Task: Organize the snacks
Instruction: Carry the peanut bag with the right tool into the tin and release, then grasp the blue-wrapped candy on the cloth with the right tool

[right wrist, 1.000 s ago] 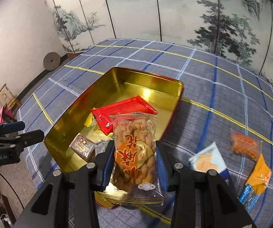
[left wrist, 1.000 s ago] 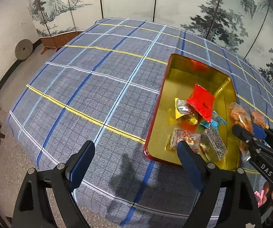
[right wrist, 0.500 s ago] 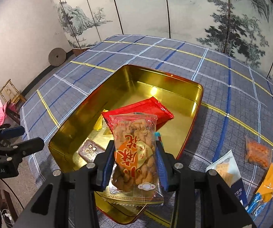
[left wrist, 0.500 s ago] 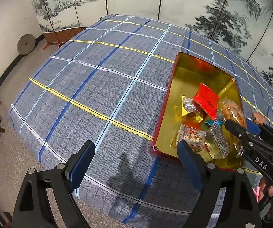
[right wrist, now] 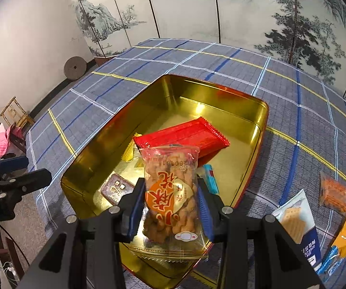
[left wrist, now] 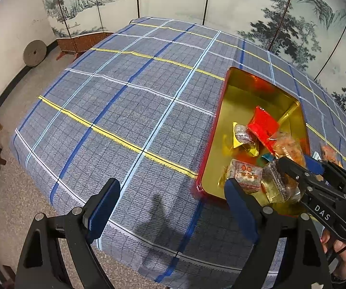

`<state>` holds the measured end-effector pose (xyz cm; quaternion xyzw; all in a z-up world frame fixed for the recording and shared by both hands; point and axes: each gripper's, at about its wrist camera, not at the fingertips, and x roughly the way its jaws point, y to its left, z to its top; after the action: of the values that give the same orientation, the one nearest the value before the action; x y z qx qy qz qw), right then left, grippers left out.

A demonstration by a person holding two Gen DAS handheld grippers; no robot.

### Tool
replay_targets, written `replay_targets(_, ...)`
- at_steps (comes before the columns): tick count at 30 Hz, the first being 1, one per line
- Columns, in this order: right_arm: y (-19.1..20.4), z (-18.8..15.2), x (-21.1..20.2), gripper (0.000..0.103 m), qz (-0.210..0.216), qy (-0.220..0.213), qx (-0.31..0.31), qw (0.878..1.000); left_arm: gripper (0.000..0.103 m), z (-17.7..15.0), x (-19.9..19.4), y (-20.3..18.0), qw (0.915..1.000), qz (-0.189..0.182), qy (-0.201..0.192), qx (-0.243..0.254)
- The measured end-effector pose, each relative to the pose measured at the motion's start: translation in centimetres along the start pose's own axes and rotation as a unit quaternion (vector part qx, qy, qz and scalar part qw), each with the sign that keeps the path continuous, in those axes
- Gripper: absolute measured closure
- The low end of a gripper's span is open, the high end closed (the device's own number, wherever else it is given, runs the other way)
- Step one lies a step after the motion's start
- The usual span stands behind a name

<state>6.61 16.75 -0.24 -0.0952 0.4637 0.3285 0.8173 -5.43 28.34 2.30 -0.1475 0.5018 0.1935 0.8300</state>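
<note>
Right gripper (right wrist: 170,204) now sits further over the tin (right wrist: 262,125) than a second ago; jaws have just been easing apart, pads still touching the snack bag (right wrist: 170,187) between them. Bag is clear plastic, brown twists inside, orange label, hanging over the tin's near end. Beyond it: red packet (right wrist: 185,137), then bare gold floor. Left gripper (left wrist: 170,207) wide, nothing in it, over bare surface (left wrist: 124,110) left of tin.

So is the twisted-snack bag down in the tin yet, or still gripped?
Still gripped: the right gripper, jaws just easing open, pinches the snack bag above the gold tin.
</note>
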Motion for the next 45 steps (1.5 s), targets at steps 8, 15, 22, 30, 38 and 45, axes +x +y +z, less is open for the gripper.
replay_targets(8,-1.1,-0.3,-2.8,0.054,0.005,-0.036,0.011,0.999,0.017,0.2,0.0,-1.2,1.0000,-0.004,0.001,0.008)
replay_targets(15,-7.2,-2.0,-7.1,0.054,-0.051,-0.063,0.056,0.995,0.017,0.4,0.0,-3.7,0.9993,-0.022,0.000,0.030)
replay_targets(22,-14.5,-6.2,-10.3,0.054,-0.064,-0.032,0.069,0.995,0.017,0.2,-0.3,-6.5,0.9975,-0.036,-0.002,0.061)
replay_targets(30,-19.5,-9.8,-10.8,0.054,-0.046,0.042,-0.001,0.998,0.017,-0.3,-0.7,-9.0,0.9959,-0.035,0.002,0.083)
replay_targets(38,-19.7,-10.4,-8.8,0.054,-0.030,0.092,-0.106,0.990,0.017,-0.9,-1.4,-10.8,0.9953,-0.026,0.005,0.093)
replay_targets(45,-19.4,-10.0,-7.2,0.054,-0.019,0.098,-0.139,0.985,0.017,-1.3,-2.0,-13.2,0.9930,-0.025,0.006,0.115)
